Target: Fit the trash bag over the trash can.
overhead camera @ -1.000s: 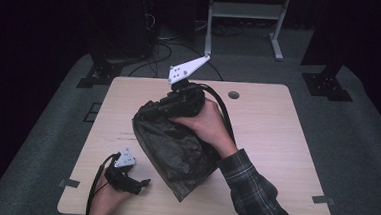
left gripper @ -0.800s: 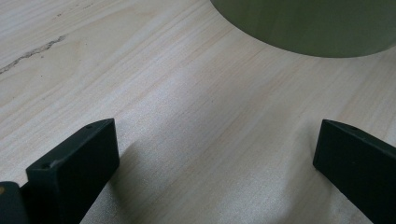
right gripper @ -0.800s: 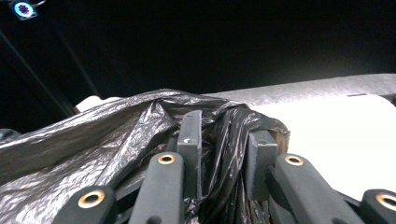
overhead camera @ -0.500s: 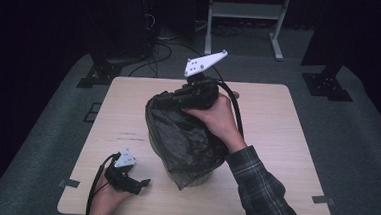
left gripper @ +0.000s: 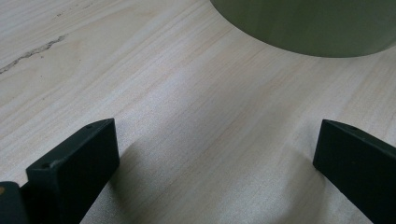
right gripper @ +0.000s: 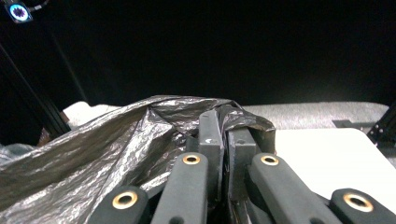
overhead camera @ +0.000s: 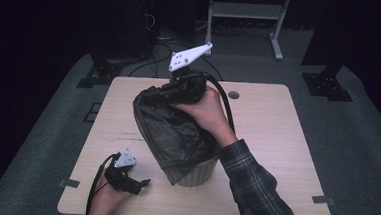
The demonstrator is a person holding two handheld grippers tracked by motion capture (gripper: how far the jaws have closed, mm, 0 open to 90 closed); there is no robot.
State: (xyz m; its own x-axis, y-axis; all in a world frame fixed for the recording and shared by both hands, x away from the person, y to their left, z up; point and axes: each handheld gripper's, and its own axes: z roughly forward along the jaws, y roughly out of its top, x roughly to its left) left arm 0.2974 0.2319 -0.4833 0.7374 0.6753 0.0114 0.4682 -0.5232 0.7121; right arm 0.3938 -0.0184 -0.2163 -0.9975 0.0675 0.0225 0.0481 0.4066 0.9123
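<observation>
R hand-held gripper [overhead camera: 179, 89] clamps bin bag [overhead camera: 169, 131] edge, lifting liner from bin [overhead camera: 197, 173]; L hand-held gripper [overhead camera: 138, 183] agape, idle on bench [overhead camera: 266, 142].

- The bin [overhead camera: 198, 172] stands on the counter [overhead camera: 271, 142] near its front edge.
- The bin bag [overhead camera: 169, 129] hangs into the bin.
- The left tool [overhead camera: 141, 183] rests left of the bin.

Light wood table [overhead camera: 272, 137]: green bin [overhead camera: 199, 173] stands on it, just ahead of the left gripper [overhead camera: 141, 183], which rests there too.
</observation>
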